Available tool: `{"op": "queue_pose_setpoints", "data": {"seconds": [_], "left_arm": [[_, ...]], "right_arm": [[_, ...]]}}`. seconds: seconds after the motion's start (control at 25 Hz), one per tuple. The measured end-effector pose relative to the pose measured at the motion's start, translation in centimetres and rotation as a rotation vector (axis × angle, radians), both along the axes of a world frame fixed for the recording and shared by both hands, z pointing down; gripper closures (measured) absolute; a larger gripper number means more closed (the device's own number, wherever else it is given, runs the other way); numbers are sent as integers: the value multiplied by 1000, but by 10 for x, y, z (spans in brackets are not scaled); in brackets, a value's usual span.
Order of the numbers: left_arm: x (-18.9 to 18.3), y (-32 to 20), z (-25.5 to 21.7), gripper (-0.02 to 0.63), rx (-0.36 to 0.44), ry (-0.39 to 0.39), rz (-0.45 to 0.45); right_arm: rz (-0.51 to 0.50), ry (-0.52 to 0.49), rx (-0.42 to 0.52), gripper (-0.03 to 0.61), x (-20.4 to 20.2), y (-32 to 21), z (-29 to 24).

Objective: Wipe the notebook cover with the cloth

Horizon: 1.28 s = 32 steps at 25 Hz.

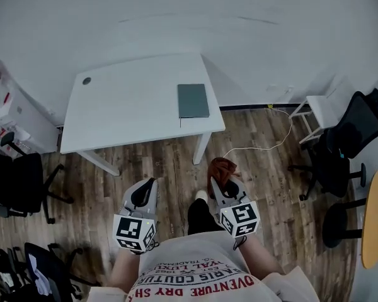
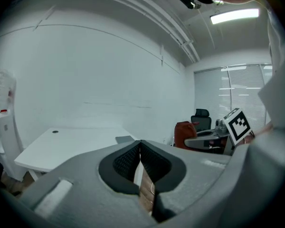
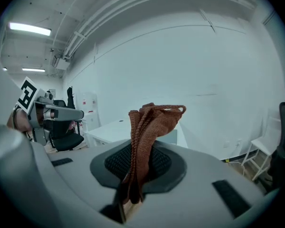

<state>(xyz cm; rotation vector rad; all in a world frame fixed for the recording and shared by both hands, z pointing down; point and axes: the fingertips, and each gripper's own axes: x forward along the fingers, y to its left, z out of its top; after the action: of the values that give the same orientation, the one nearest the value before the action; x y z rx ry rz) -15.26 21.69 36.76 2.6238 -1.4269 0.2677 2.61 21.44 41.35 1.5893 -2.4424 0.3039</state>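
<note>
A grey-green notebook (image 1: 193,100) lies flat near the right edge of the white table (image 1: 126,109); it also shows as a small dark slab (image 2: 125,138) in the left gripper view. My right gripper (image 1: 223,182) is shut on a rust-brown knitted cloth (image 1: 220,170), which stands up folded between its jaws (image 3: 149,132). My left gripper (image 1: 145,190) is shut with nothing in it, jaws meeting (image 2: 140,148). Both grippers hang over the wooden floor, well short of the table's near edge.
Black office chairs stand at the left (image 1: 22,184) and right (image 1: 349,137). A white stool (image 1: 315,113) and a white cable (image 1: 264,145) lie right of the table. A yellow round tabletop (image 1: 377,219) sits at the far right. A white cabinet (image 1: 6,112) stands left.
</note>
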Motion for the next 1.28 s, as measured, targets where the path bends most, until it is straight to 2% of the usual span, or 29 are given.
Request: {"op": "queue_pose_setpoints", "data": {"seconds": [0.2, 0.44, 0.68, 0.84, 1.12, 1.28], "left_arm": [[19, -91, -4, 603, -9, 1, -64], [60, -198, -14, 603, -6, 6, -112], [91, -266, 16, 603, -76, -26, -118], [96, -301, 46, 603, -135, -72, -94], [100, -358, 91, 603, -231, -82, -18], [101, -380, 122, 603, -291, -109, 26]], "right_arm": [[-37, -5, 17, 508, 26, -93, -13], [-76, -1, 24, 508, 72, -204, -29], [-88, -19, -32, 508, 101, -281, -9], [-107, -15, -83, 508, 99, -312, 10], [-97, 12, -165, 508, 82, -358, 39], [-85, -11, -216, 508, 71, -380, 54]]}}
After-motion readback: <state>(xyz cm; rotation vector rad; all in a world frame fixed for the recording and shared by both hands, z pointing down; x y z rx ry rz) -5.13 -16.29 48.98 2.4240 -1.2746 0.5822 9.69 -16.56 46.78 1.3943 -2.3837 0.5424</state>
